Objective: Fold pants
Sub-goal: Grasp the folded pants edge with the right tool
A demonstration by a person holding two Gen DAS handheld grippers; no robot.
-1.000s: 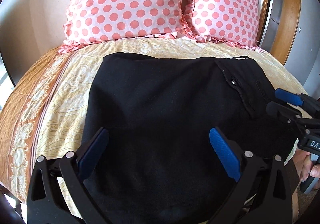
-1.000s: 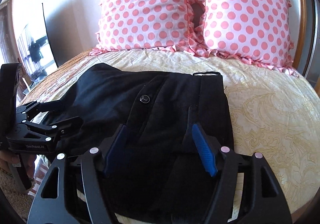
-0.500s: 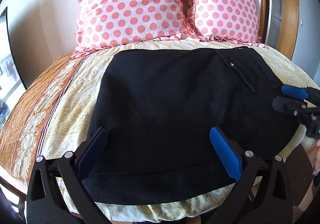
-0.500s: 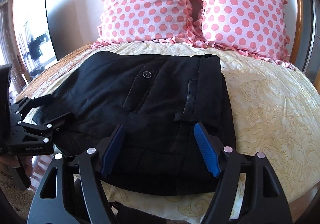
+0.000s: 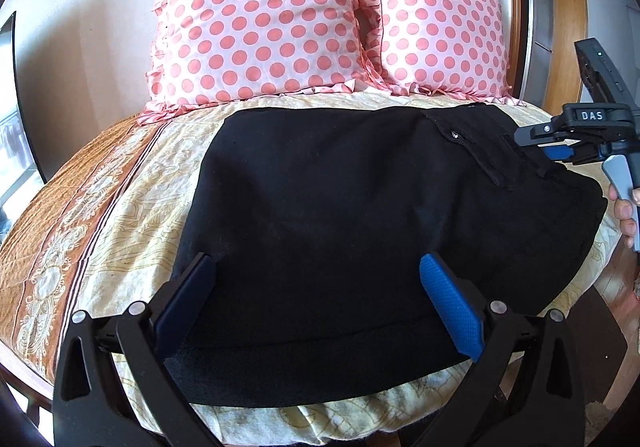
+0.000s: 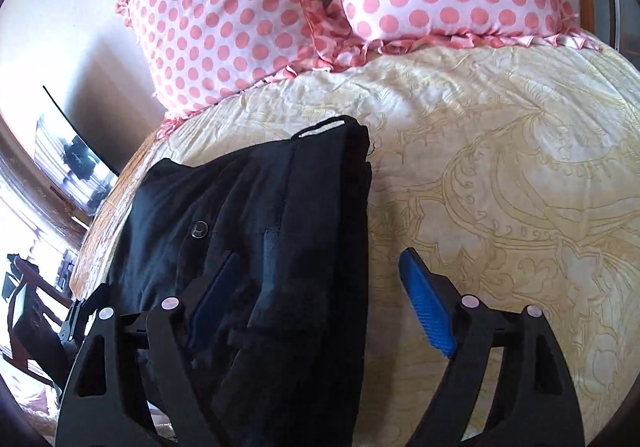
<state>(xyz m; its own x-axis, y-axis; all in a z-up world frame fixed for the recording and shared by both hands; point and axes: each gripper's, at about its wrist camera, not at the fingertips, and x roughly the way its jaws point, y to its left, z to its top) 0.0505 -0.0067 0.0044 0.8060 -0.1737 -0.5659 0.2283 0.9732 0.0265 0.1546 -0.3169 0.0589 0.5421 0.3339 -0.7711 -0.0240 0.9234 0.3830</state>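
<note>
Cream paisley bedspread (image 5: 132, 203) with an orange border at the left of the frame covers the bed and fills both of my views. Against the wall at the top of the frame lean two pink polka-dot pillows (image 5: 260, 27), frilled at the edges and pressed side by side. Spread flat across the middle of the bed lie the black pants (image 5: 360, 207), folded into a broad dark block; in my left wrist view the hem runs along the lower frame near the bed's edge, and the waistband end sits at the upper right. My left gripper (image 5: 316, 303) hangs over the near part of the pants with its jaws spread wide, holding nothing. My right gripper (image 6: 320, 299) is also spread wide, one blue pad over the black cloth and the other over bare bedspread, straddling the waistband edge at the lower centre of its frame. A small round button (image 6: 199, 228) shows on the pants at left centre.
</note>
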